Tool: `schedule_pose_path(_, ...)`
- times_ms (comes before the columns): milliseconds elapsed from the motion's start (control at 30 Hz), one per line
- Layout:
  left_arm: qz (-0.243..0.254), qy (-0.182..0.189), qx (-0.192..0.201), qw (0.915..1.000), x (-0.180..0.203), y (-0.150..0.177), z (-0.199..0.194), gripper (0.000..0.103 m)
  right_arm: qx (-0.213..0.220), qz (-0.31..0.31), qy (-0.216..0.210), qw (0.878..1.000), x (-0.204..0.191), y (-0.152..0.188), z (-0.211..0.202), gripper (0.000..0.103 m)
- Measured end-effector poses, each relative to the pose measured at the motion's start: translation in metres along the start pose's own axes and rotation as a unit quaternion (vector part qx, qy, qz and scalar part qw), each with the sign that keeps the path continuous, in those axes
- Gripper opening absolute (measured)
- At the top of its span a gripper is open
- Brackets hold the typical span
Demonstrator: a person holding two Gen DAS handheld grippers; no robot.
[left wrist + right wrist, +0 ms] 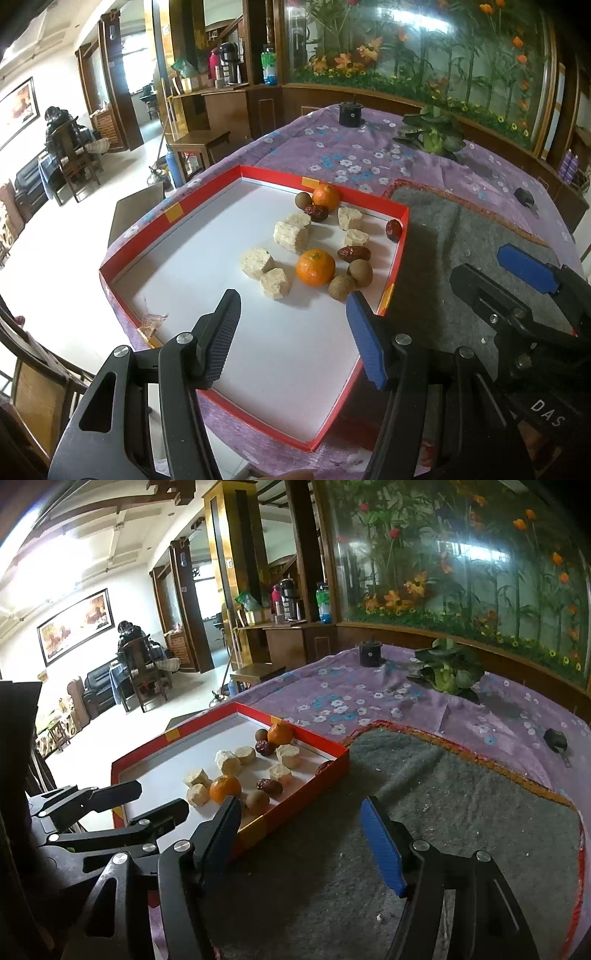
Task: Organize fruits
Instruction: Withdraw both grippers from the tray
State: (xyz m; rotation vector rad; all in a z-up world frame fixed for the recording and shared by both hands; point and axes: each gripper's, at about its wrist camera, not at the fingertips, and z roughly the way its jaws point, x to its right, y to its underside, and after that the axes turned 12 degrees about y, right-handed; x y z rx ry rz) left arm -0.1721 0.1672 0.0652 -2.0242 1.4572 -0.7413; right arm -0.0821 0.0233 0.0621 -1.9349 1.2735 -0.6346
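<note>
A red-walled tray (170, 214) with a white floor lies on the table. In it are two oranges, one near (316, 267) and one far (326, 195), several dark red dates (354, 253), brown longans (360, 272) and pale cut chunks (257, 263). My left gripper (293, 295) hangs open over the tray's near end, just short of the fruit, with nothing between its fingers. My right gripper (301, 803) stands open above the grey mat (443, 794), beside the tray's right wall (332, 766), and holds nothing. The near orange (225, 788) also shows in the right wrist view.
A purple flowered cloth (332, 147) covers the table. At its far side stand a leafy green plant (432, 133) and a black cylinder (351, 112). A small black object (524, 197) lies at the right. The table edge and wooden chairs (74, 158) are on the left.
</note>
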Motion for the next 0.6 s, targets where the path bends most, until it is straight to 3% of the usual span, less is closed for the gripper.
schedule_pose_path(600, -0.007, -0.017, 0.011, 0.9998, -0.0093, -0.0030, 0.0024, 0.060, -0.008, -0.016, -0.002, 1.000, -0.0077, -0.0012, 0.0064, 0.065)
